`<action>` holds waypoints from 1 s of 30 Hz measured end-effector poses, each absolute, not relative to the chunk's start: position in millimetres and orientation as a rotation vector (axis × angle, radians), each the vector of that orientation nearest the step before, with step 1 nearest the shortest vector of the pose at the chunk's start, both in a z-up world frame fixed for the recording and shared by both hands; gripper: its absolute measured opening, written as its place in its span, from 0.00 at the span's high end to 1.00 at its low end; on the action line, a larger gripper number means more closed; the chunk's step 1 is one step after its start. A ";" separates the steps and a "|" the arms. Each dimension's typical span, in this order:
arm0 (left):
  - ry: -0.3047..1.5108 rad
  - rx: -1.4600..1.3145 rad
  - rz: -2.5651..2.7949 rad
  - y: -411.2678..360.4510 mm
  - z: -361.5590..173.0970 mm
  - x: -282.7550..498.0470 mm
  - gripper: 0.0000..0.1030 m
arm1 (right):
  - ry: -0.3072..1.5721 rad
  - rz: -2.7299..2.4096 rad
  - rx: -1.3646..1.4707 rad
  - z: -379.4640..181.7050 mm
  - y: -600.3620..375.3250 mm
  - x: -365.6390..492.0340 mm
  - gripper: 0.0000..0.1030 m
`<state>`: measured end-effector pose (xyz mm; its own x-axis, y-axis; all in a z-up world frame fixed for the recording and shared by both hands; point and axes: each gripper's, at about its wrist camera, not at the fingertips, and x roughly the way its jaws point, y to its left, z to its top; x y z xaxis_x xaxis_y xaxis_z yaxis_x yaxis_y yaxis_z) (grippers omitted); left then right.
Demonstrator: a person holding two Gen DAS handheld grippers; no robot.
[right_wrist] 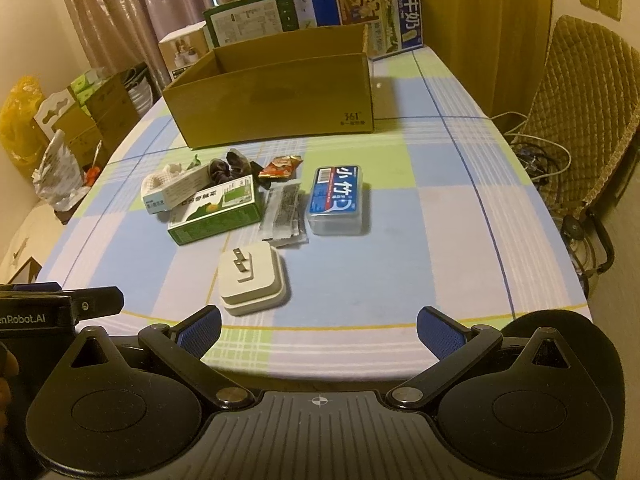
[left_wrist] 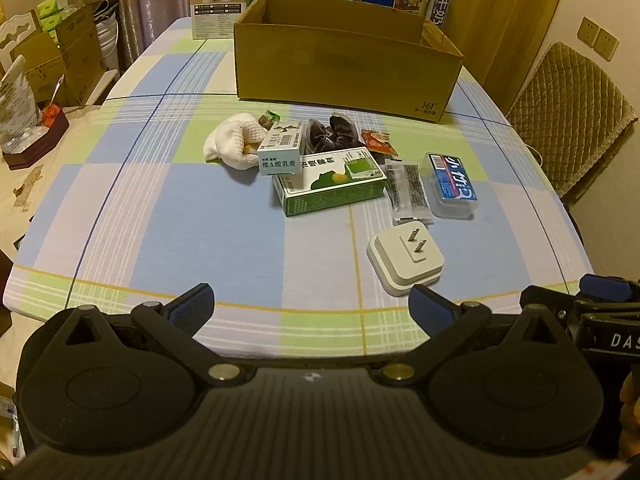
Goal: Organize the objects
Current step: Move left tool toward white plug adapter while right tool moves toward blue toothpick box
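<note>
Both tools sit at the bottom of their frames with jaws spread wide and nothing between them: the left gripper hangs over the near edge of the checked tablecloth, and the right gripper does the same, just beside it.

Closest, at lower centre of the right wrist view, lies a white plug adapter with its prongs pointing up. Above it, mid-frame, the rest of the clutter is bunched together: a green-and-white carton with a smaller white ointment box leaning on it, a clear packet of dark contents, a clear plastic case with a blue label, a red snack packet, a dark scrunched item and a white knitted cloth.

Beyond them, upper centre, stands the open cardboard box. What shows of its inside looks empty, though its floor is hidden. By that, sorting has barely begun; every loose item remains to be moved.
</note>
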<state>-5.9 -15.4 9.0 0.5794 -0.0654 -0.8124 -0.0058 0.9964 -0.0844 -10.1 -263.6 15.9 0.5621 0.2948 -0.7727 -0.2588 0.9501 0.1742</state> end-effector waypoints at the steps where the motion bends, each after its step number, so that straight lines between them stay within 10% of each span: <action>1: 0.954 -0.080 -0.035 -16.1 9.0 -5.7 0.01 | 0.918 0.325 0.043 16.0 -264.1 -10.0 0.02; 30: 0.949 -0.065 -0.079 -62.9 -1.5 19.1 0.02 | 0.889 0.266 0.096 9.0 -314.1 15.4 0.02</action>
<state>19.1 -62.9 -1.5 0.5799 -0.0957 -0.8090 0.0387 0.9952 -0.0899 15.4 -314.1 9.0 0.6002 0.2685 -0.7534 -0.1890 0.9629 0.1926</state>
